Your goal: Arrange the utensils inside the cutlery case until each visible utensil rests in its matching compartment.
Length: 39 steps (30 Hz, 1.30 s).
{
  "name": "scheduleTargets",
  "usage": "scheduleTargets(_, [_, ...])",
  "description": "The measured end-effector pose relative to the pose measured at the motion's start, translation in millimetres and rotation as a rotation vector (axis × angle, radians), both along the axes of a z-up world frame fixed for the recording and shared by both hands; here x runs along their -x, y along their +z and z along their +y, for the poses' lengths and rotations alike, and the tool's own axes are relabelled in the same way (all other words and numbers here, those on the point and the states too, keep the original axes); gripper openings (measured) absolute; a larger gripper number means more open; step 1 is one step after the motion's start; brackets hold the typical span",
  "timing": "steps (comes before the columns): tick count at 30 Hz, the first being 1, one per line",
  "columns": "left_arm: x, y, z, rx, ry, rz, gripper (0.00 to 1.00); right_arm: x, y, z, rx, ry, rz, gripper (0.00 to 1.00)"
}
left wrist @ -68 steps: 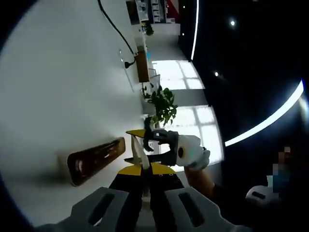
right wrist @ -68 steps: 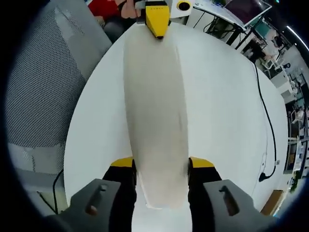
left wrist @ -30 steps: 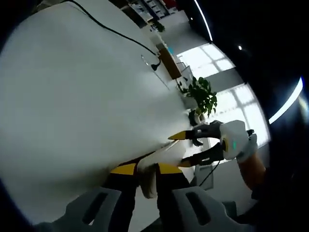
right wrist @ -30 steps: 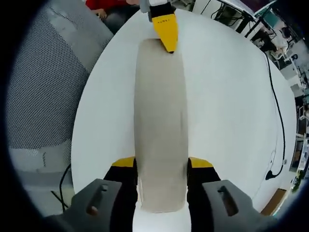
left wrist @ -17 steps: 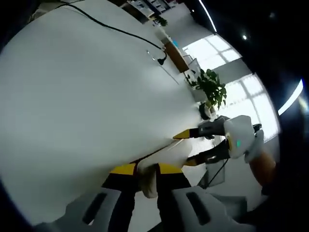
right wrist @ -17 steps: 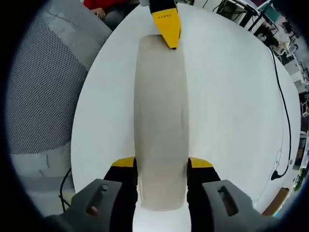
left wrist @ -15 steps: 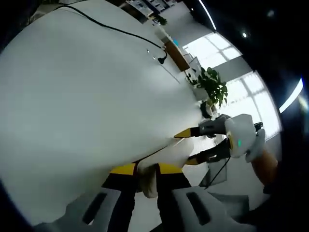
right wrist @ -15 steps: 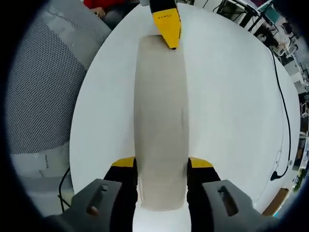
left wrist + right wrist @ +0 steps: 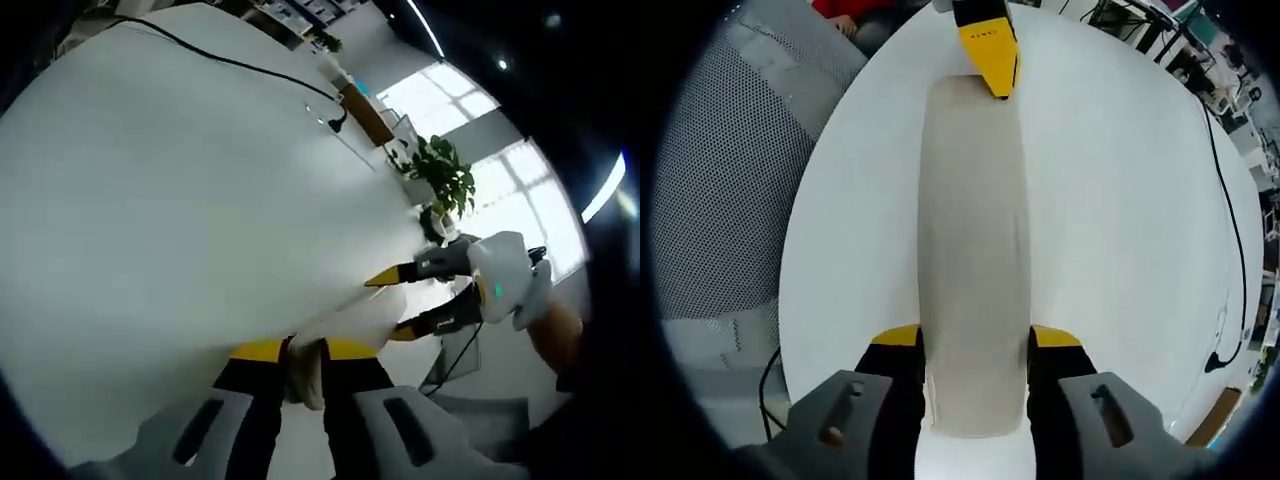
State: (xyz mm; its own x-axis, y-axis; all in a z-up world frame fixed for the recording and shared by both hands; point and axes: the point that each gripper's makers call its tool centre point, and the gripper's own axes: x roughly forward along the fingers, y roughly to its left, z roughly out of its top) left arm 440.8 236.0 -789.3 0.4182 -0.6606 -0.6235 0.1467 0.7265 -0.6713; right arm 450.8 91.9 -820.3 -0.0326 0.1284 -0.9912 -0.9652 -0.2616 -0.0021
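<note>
1. In the right gripper view, the right gripper [image 9: 974, 350] stood wide apart with its yellow-tipped jaws on the two long sides of a long, pale grey cutlery case [image 9: 973, 250], and both jaws touched it.
2. The cutlery case lay closed and flat on the round white desk [image 9: 1110, 220], running away from the camera toward the far edge of the desk.
3. At the far end of the case, the left gripper [image 9: 986, 50] came in from the top, and its yellow tip touched the end of the case.
4. In the left gripper view, the left gripper [image 9: 305, 352] was nearly closed, with its jaws pinching the thin end of the cutlery case [image 9: 345, 325] between them.
5. In the same view, the right gripper [image 9: 410, 300] held the other end of the case near the desk edge, with a hand [image 9: 505, 285] behind it.
6. A black cable [image 9: 240, 65] lay across the far part of the desk [image 9: 180, 200], and a green plant [image 9: 440, 180] stood beyond the desk near bright windows.
7. Beside the desk, a grey mesh chair [image 9: 720, 160] was seen in the right gripper view.
8. No utensils could be seen, because the case showed only its outer surface.
</note>
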Motion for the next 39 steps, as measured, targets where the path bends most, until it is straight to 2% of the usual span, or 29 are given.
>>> scheduleTargets(3, [-2.9,-0.2,4.0,0.023,0.027,0.003,0.13,-2.2,-1.8,-1.7,0.004,-0.002,-0.004,0.37])
scheduleTargets(5, [-2.6,0.2,6.0,0.027,0.037,0.005,0.13,1.5,-2.7,-2.0,0.003,-0.012,0.024,0.37])
scheduleTargets(13, [4.2,-7.2,8.9,0.003,0.033,0.028,0.13,1.9,-3.9,1.6,0.007,-0.017,0.022,0.37])
scheduleTargets(20, [9.6,-12.1,5.4,-0.017,0.008,0.046,0.13,1.9,-6.3,0.3,0.016,-0.015,0.018,0.37])
scheduleTargets(29, [7.1,-12.9,7.5,-0.052,-0.019,0.031,0.14,-0.4,-6.8,0.2,0.02,-0.014,0.005,0.38])
scheduleTargets(37, [13.3,-11.0,3.8,-0.054,-0.035,0.023,0.14,-0.2,-6.8,-0.1,0.041,-0.01,0.023,0.38])
scheduleTargets(39, [15.5,-10.7,3.5,-0.048,-0.034,0.031,0.14,-1.7,-6.2,0.9,0.045,0.015,0.009,0.38])
